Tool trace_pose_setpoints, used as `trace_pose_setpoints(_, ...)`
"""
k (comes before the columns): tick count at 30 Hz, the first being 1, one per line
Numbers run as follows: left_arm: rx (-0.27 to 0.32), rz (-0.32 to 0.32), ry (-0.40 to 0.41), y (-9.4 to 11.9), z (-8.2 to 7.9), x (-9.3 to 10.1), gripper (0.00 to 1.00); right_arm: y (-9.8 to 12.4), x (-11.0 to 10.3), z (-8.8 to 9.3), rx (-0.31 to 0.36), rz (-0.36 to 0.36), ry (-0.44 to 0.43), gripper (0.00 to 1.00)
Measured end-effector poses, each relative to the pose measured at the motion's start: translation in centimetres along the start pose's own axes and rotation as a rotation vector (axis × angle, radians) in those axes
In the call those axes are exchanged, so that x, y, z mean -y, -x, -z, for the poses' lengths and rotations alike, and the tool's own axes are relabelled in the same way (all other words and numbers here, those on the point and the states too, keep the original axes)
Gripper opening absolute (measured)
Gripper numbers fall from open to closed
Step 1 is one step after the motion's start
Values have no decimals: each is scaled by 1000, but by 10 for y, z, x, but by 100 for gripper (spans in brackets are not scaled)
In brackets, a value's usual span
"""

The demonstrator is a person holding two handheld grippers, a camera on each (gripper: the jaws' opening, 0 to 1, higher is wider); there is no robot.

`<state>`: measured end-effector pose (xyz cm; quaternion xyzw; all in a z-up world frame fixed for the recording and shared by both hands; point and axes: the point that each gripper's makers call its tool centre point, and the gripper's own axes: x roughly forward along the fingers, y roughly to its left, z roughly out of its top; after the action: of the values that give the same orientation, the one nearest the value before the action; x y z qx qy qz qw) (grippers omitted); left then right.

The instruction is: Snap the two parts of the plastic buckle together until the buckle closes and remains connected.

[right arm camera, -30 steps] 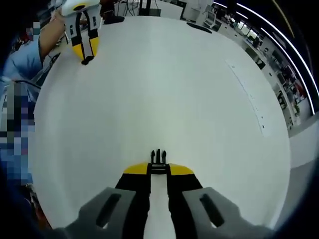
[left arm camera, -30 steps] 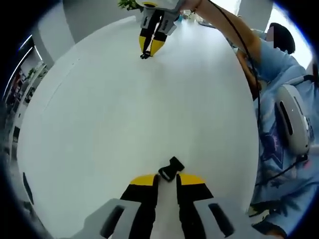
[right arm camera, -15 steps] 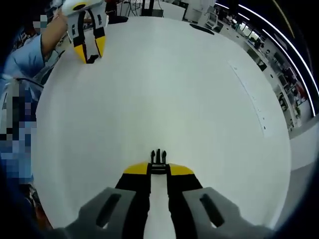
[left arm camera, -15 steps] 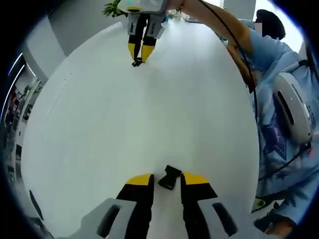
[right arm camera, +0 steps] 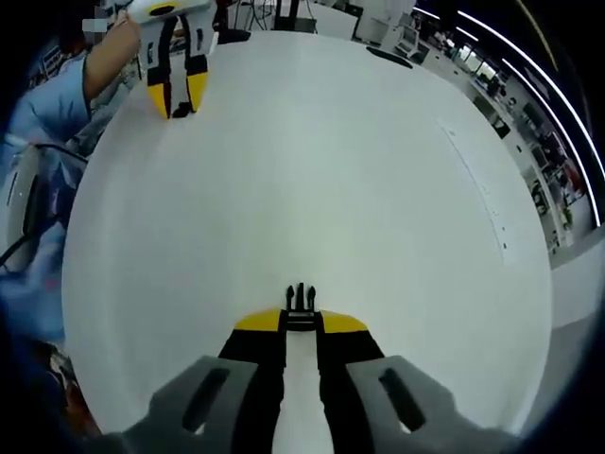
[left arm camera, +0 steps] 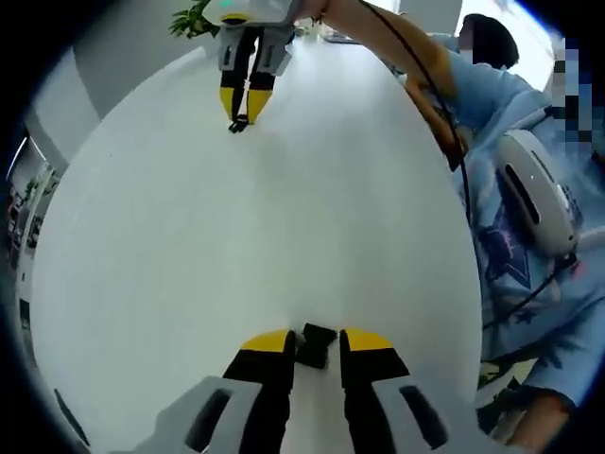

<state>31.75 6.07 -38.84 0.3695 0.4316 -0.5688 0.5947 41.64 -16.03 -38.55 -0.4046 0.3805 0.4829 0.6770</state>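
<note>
The right gripper (right arm camera: 301, 326) clamped the pronged black plastic buckle half (right arm camera: 301, 305), prongs forward. The left gripper (left arm camera: 314, 342), narrowly parted, bracketed the black socket half (left arm camera: 315, 344) on the white worktop (left arm camera: 236, 236), well apart.

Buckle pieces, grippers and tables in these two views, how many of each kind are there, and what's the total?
Buckle halves: 2, the pronged half pinched by the right gripper, the socket half between the left gripper's parted jaws.
Grippers: 2.
White table: 1.
Total: 5.
</note>
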Motion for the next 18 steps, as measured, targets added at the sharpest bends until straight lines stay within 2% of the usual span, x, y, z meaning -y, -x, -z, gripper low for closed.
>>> trace_pose_setpoints(7, -10, 6, -55, -1, 0, -2, 14, -1, 0, -1, 5, -1, 1, 12)
trace_pose_setpoints(18, -18, 4, -48, -1, 0, -2, 12, -1, 0, -1, 8, -3, 14, 12)
